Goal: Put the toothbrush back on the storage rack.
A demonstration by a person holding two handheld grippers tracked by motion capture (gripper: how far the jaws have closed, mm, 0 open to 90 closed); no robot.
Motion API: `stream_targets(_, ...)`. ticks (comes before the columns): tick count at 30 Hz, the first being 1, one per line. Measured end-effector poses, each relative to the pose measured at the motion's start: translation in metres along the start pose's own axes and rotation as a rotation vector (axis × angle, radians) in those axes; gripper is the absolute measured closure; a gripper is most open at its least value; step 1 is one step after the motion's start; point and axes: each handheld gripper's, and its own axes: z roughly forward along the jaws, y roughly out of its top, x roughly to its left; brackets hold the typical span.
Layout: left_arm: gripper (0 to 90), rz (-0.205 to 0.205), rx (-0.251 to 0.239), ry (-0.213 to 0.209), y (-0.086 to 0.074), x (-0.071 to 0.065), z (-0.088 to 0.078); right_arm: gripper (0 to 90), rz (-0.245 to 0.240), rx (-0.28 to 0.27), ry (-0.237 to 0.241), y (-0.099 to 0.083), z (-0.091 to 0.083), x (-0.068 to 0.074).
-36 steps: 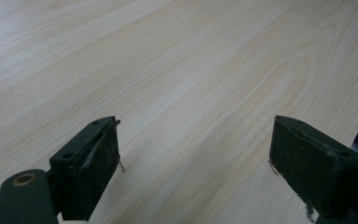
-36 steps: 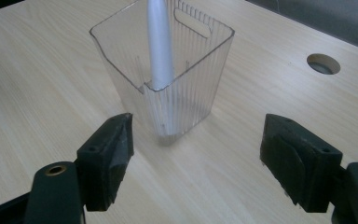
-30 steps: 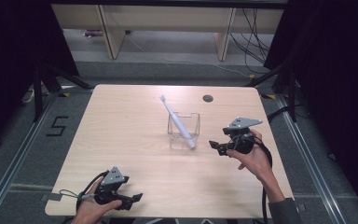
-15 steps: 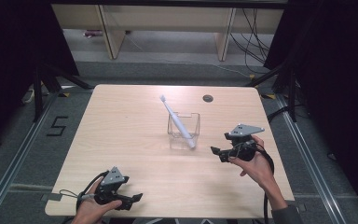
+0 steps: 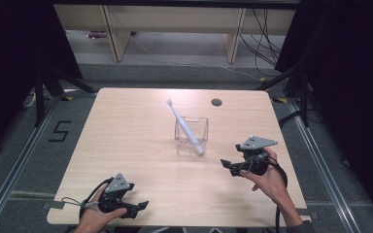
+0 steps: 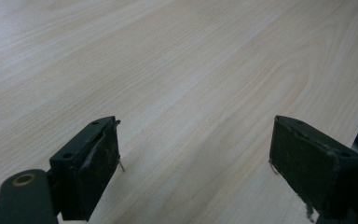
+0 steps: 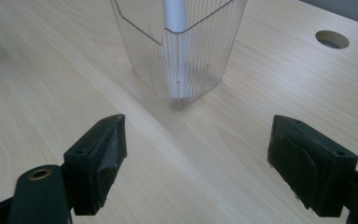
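From the high view, the toothbrush (image 5: pixel 185 127) leans steeply in the clear cup (image 5: pixel 192 136) near the middle of the table (image 5: pixel 126 141), its head poking out up and left, while the right claw (image 5: pixel 229 166) sits just right of the cup and the left claw (image 5: pixel 138 208) rests well apart at the near edge — a careless sweep by the right one could tip the light cup and spill the brush. In the left gripper view the jaws are spread over bare wood. In the right gripper view the jaws, which have just been opening, are spread with nothing between them, and the cup (image 7: pixel 179 51) stands close ahead — a nudge might slide it.
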Motion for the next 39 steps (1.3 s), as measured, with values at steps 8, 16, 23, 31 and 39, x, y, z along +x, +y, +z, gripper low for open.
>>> stream_targets(8,15.1,0.0,0.0,0.003,0.0,0.0,-0.001,20.7,-0.017,0.003,0.004,-0.006,0.0,0.004)
stream_targets(16,15.1,0.0,-0.001,0.003,0.0,0.0,-0.001,20.6,-0.003,0.019,0.005,-0.013,0.0,0.006)
stream_targets(23,15.1,0.0,-0.001,0.003,0.0,0.0,0.0,20.6,0.008,0.044,0.014,-0.024,0.0,0.007)
stream_targets(31,15.1,0.0,0.0,0.002,0.0,0.0,0.0,20.7,0.006,0.055,0.017,-0.032,0.0,0.007)
stream_targets(39,15.1,-0.001,-0.002,0.006,0.0,0.0,-0.001,20.6,0.031,0.06,0.016,-0.046,-0.002,0.009)
